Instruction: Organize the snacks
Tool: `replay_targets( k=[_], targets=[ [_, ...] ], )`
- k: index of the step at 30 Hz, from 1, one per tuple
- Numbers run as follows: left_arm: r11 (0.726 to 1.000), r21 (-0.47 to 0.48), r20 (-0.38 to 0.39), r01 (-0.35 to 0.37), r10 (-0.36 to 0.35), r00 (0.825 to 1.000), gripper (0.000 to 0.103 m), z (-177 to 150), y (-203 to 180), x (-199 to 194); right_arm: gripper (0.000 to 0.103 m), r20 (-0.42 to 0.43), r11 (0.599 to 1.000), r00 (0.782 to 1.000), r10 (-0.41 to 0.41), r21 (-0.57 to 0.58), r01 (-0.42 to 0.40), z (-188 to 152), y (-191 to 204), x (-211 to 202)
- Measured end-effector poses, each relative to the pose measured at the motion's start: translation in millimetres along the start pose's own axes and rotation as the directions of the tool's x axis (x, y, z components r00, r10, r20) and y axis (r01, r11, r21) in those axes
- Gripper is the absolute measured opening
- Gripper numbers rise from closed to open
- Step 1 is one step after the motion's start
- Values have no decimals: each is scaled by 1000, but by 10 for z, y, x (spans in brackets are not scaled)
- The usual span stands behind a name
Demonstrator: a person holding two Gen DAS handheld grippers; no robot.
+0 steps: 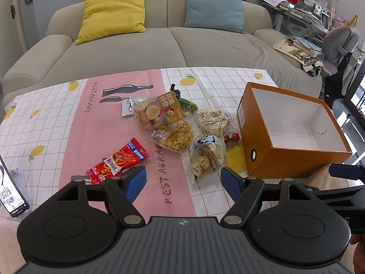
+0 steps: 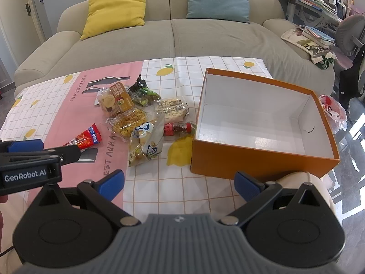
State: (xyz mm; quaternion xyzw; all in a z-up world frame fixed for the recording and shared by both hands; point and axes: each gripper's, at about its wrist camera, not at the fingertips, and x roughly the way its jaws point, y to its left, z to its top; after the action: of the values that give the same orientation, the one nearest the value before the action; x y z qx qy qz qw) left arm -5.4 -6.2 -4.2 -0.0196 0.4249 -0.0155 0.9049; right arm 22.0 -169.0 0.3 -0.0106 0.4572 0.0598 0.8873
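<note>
- Standing on the bench [image 2: 182,189] at the right: orange box [image 2: 262,157], lid off, white inside bare, long axis running away from the cameras and slightly right; nearer the right gripper [image 2: 180,182], whose fingers are spread wide and hold nothing.
- Lying left of the box: snack pile [image 1: 180,127], several clear-wrapped packets overlapping, a small red-capped bottle [image 2: 178,129] at its box-side edge, lying on its side with cap toward the box.
- Lying apart from the pile, on the pink stripe: red snack packet [image 1: 118,162], long axis diagonal, top end pointing far-right, near end just ahead of the left finger [image 1: 136,180] of the left gripper [image 1: 183,182]; those fingers are also released and empty.
- Judgement: left gripper is nearer the red packet; a grasp across its narrow width likely calls for a shift leftward and a wrist turn.
</note>
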Motion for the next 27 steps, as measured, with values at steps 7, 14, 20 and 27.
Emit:
replay_targets(
  k=[7, 14, 20, 27],
  targets=[
    [1000, 0, -10, 5, -5, 1000, 86, -14, -16, -3, 100, -1, 1000, 1000, 0, 0, 0, 1, -1, 10],
    [999, -29, -21, 44, -45, 999, 74, 47, 173, -12, 100, 53, 998, 997, 60, -25, -59, 10, -29, 69],
    [997, -77, -70, 30, -36, 997, 32, 93, 398, 144, 100, 100, 983, 978, 181, -57, -176, 62, 44, 189],
    [996, -93, -88, -13, 5, 996, 76, 142, 651, 351, 98, 109, 967, 970, 219, -157, -201, 210, 304, 411]
  ],
)
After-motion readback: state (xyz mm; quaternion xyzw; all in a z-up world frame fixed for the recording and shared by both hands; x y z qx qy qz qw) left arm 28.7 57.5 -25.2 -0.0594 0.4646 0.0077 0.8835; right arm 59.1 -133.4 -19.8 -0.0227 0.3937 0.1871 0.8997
